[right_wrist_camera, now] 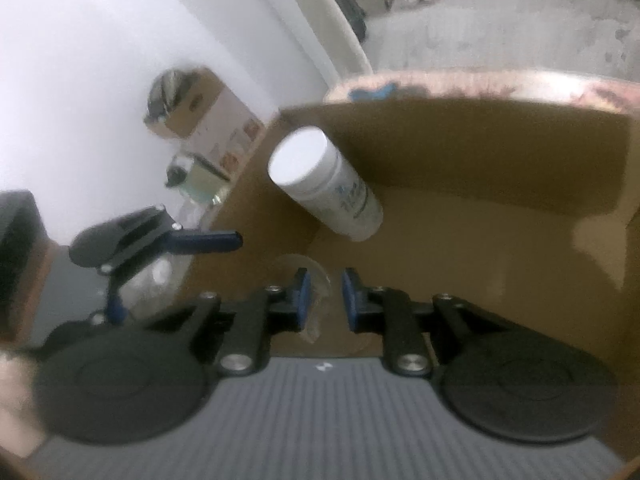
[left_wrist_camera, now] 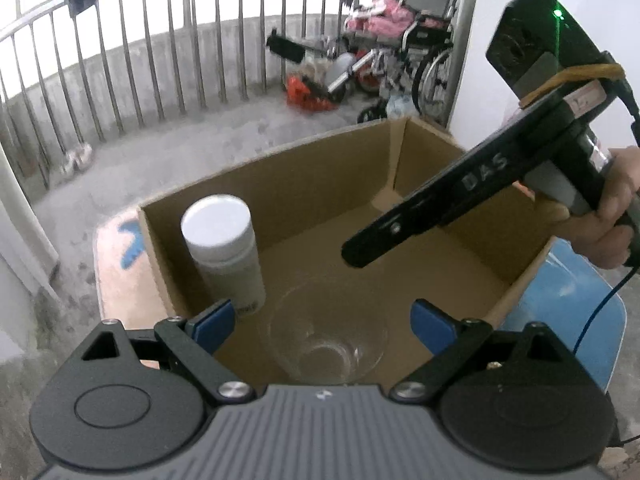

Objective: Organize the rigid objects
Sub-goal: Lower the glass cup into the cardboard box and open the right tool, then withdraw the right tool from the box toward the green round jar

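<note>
An open cardboard box (left_wrist_camera: 320,176) holds a white bottle (left_wrist_camera: 224,248) with a white cap, upright at its left side, and a clear glass cup (left_wrist_camera: 328,340) on the box floor. My left gripper (left_wrist_camera: 324,320) is open, its blue pads on either side of the cup, above it. My right gripper (right_wrist_camera: 323,300) hovers inside the box (right_wrist_camera: 480,152) with the pads narrowly apart; the glass cup (right_wrist_camera: 308,276) shows between and below them, blurred. The white bottle (right_wrist_camera: 324,184) stands ahead of it. The right gripper's body (left_wrist_camera: 460,184) reaches in from the right.
The box sits on a pink and blue surface (left_wrist_camera: 120,264). A small carton (right_wrist_camera: 200,116) and a glass jar (right_wrist_camera: 196,180) stand outside the box by the white wall. A metal railing (left_wrist_camera: 140,60), a wheelchair (left_wrist_camera: 420,40) and clutter lie beyond on the concrete floor.
</note>
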A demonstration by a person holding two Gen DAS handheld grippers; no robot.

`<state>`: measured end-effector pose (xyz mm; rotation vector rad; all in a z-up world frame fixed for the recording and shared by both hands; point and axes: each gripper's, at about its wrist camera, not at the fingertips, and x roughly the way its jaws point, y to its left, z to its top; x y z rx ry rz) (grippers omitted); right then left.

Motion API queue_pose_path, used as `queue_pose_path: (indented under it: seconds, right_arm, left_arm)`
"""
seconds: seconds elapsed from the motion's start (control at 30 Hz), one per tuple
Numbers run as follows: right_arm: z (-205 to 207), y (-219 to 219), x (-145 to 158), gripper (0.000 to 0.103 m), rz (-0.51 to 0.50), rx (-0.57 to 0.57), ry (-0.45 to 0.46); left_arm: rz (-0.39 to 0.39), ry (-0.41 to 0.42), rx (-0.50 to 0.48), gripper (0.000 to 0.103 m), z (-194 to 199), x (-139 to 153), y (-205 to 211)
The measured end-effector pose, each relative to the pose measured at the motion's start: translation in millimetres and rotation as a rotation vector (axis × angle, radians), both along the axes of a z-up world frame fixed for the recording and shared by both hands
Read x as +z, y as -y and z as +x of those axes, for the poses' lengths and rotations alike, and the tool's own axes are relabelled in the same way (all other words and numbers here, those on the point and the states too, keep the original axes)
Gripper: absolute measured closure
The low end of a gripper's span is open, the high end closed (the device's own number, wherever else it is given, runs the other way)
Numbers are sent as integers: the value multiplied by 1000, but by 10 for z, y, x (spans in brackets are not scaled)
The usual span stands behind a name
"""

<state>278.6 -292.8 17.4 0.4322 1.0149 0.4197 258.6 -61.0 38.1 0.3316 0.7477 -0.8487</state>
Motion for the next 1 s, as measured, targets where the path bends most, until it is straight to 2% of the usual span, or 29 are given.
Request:
queue_pose_path:
  seconds: [0.13, 0.33, 0.4, 0.47, 0.6, 0.77, 0.83, 0.9, 1.0]
  right_arm:
    - [-257, 83, 250, 78, -8, -47, 88]
    - [-823, 150, 667, 71, -30, -108, 222]
    - [-1067, 188, 802, 62, -41, -135, 270]
    - [-1326, 238, 923, 59, -47, -166, 316]
    - [-1889, 371, 1141, 54, -68, -233, 394]
    - [-2594, 516, 1308, 45, -129, -325, 437]
    - [-2806, 544, 1318, 40, -156, -352, 438]
    - [-2995, 562, 1304, 31, -165, -374, 437]
    - [-3180, 529, 1140, 28, -145, -387, 418]
  left_arm:
    - [-73, 59, 0, 2, -221, 202, -97]
    - [-160, 140, -13, 1, -620, 433, -233]
    - [-222, 172, -45, 0, -791, 484, -314]
    - [-257, 203, -59, 0, -984, 486, -376]
    - [-246, 244, -65, 0, -1351, 478, -399]
    - [-244, 223, -111, 0, -1717, 394, -415]
    - [-218, 204, -125, 0, -1810, 306, -354]
    - [-190, 176, -137, 0, -1888, 209, -274]
    - [-149, 117, -162, 0, -1988, 24, -121]
